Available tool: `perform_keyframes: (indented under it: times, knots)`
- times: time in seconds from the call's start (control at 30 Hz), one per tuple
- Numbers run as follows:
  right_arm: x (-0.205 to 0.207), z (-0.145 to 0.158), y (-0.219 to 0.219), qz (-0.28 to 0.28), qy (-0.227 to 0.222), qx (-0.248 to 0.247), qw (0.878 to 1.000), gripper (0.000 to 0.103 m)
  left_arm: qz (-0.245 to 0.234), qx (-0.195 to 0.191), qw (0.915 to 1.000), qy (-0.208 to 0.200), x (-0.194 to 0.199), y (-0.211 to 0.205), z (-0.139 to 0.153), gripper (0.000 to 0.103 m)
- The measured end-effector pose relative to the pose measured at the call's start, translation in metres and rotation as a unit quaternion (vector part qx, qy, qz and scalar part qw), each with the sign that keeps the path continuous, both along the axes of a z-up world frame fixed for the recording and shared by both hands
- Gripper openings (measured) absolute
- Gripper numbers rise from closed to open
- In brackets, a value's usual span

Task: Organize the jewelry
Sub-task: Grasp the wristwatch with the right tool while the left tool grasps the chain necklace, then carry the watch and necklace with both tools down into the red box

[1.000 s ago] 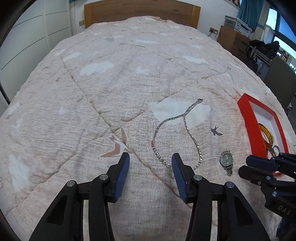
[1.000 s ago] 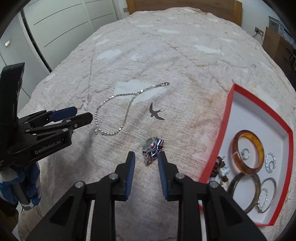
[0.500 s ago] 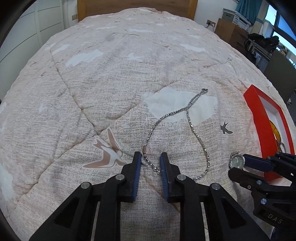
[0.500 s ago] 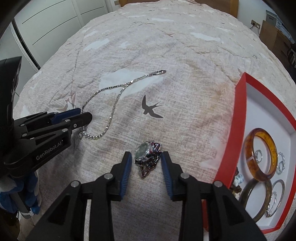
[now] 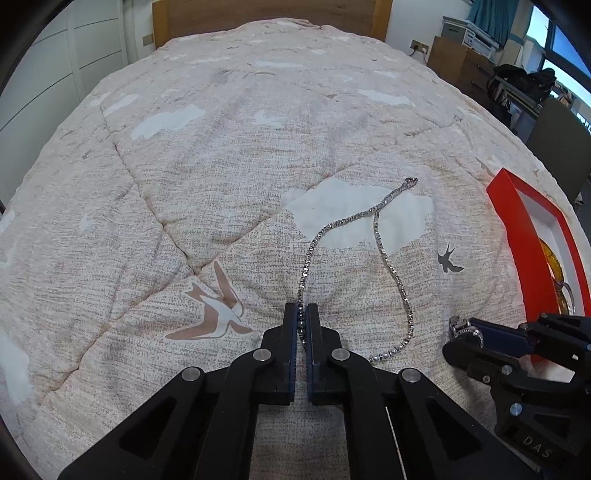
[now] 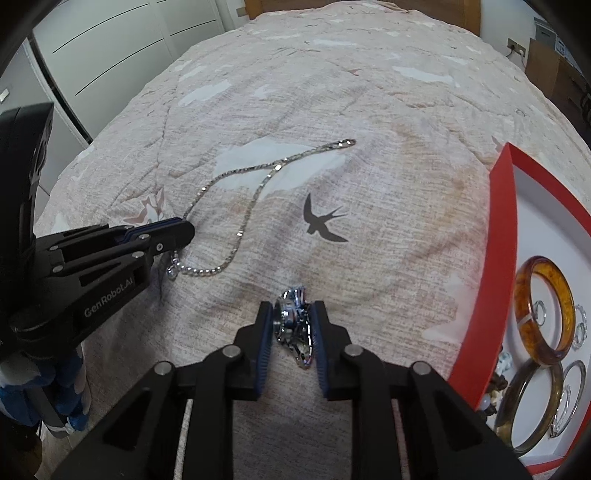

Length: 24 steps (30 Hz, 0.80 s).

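Note:
A silver chain necklace lies in a loop on the bed quilt; it also shows in the right wrist view. My left gripper is shut on the necklace near its beaded end. A silver wristwatch sits between the pads of my right gripper, which is shut on it low over the quilt. In the left wrist view the watch shows at the right gripper's tips. A red tray with a white floor lies to the right.
The tray holds an amber bangle, a darker bangle, thin silver rings and small beads. The quilt covers the whole bed. White wardrobe doors stand left, a wooden headboard behind, cabinets far right.
My left gripper moved forward and closed on the necklace. My right gripper lowered around the watch and closed on it.

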State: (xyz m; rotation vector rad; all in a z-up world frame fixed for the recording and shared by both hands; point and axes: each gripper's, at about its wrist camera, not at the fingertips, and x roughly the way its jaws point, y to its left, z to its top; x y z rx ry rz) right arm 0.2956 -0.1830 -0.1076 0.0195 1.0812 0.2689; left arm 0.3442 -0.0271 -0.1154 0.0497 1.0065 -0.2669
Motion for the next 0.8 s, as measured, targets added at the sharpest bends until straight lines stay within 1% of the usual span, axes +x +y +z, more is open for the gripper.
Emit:
perform_keyframes:
  times: [0.23,0.37,0.43,0.63,0.8]
  knots:
    - [-0.017,0.017,0.0,0.01,-0.022,0.02,1.0,0.019,0.006,-0.006,0.9999,-0.015,-0.009,0.005,0.022,0.004]
    - [-0.031,0.036,-0.003,0.013,-0.036,0.031,0.999,0.019,0.009,-0.015,0.9997,-0.015,-0.018,0.009,0.037,0.003]
    - [-0.04,0.046,-0.005,0.014,-0.043,0.036,0.998,0.019,0.01,-0.012,0.9997,-0.019,-0.025,0.008,0.045,0.003]
    - [-0.066,0.073,-0.015,0.014,-0.062,0.041,0.997,0.019,0.005,-0.012,0.9992,-0.038,-0.047,0.0,0.077,0.003]
    - [-0.091,0.098,-0.032,0.004,-0.08,0.046,0.996,0.019,-0.001,-0.013,0.9981,-0.061,-0.064,-0.013,0.111,0.004]
